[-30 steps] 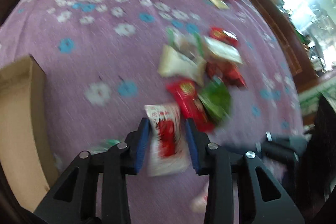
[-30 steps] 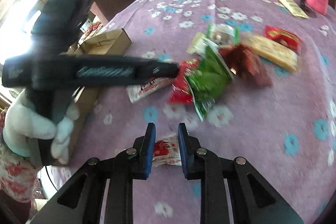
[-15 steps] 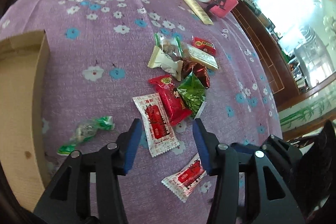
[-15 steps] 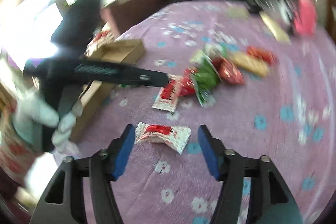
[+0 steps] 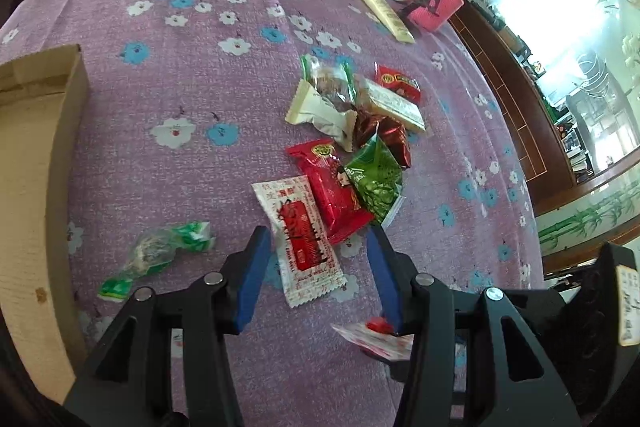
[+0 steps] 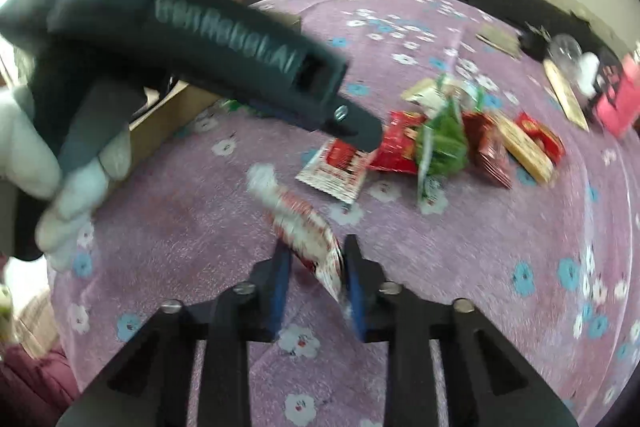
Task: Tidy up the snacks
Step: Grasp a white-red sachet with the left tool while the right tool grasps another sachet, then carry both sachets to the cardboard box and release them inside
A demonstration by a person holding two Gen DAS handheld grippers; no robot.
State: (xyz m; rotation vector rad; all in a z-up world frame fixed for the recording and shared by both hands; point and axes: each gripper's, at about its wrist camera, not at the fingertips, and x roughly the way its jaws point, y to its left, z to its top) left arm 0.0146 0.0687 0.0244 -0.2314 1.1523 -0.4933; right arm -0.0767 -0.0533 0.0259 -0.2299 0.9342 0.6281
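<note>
Fingers of the right gripper (image 6: 312, 273) have just snapped shut on the red-and-white sachet (image 6: 308, 227), lifting it off the purple desk (image 6: 500, 227). The left gripper (image 5: 316, 263) stays part open, a similar sachet (image 5: 300, 235) lying unpinched between its fingers.

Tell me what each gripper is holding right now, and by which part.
The right gripper has just closed on a red-and-white snack packet, pinching its near end. The left gripper holds nothing; its open jaws straddle another red-and-white packet lying on the cloth.
</note>
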